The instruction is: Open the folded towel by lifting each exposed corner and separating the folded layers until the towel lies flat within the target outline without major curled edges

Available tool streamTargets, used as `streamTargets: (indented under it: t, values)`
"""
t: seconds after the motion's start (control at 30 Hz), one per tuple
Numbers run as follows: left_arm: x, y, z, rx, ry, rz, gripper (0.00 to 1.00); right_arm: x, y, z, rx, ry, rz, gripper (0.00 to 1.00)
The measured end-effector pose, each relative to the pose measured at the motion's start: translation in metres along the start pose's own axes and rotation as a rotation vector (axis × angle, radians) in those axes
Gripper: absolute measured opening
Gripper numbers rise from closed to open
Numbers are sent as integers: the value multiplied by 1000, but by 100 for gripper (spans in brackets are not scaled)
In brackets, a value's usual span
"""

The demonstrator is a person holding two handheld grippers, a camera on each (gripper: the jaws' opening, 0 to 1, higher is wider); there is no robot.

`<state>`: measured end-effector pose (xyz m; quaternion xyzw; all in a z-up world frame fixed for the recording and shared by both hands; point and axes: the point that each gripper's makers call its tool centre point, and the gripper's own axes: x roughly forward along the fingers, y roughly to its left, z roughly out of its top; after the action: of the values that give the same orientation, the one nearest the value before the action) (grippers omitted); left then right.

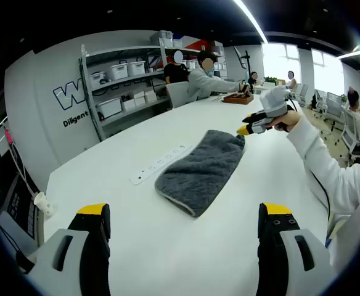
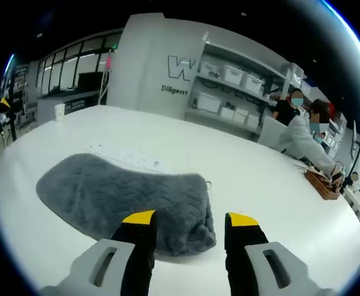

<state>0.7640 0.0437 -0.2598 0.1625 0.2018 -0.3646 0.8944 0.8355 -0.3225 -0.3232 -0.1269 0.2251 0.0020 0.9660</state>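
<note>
Yellow-tipped jaws of the left gripper (image 1: 184,213) rise at the bottom of the left gripper view, spread wide apart with nothing between them, hovering over bare white table (image 1: 167,259). Beyond them the towel (image 1: 201,169) lies on the tabletop, well apart from these jaws. It is grey and plush, folded into a long thick pad, with a paler hem running along its near end and a rounded near corner. A white power strip (image 1: 158,164) lies just beside its left edge.

At the towel's far end the right gripper (image 1: 246,128) comes in from the right, held by a hand (image 1: 285,118) in a white sleeve (image 1: 328,163); its yellow tips sit at the far corner, and whether they touch the cloth cannot be told.

In the right gripper view the right gripper (image 2: 189,220) has its jaws partly open and empty, poised over the near corner of the towel (image 2: 118,191). Here the cloth shows a quilted zigzag weave, its upper layer folded over with a thick rolled edge at the near right, and the strip (image 2: 124,157) runs along its far side.

Shelves (image 1: 127,83) with white bins stand against the wall, and people (image 1: 208,77) sit at the table's far end.
</note>
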Motion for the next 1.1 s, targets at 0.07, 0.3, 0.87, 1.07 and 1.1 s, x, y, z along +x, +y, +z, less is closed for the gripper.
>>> streamTargets:
  t: [0.07,0.3,0.87,1.07,1.1]
  values:
    - [0,0,0,1,0,0,99,-3,5,7,-10,-23,12,43]
    - [-1,-1,0,2,-1,-1,99,-9,22,33,19,-124,94,58]
    - [0,-1,0,3,0,-2,99,-8,34,33,93,-91,162,91]
    - [0,-1,-1,3,1,-1,99,-4,39,26,112,-53,198,99]
    - [0,-1,-1,2,1,-1,99,-4,41,24,111,-44,203,99]
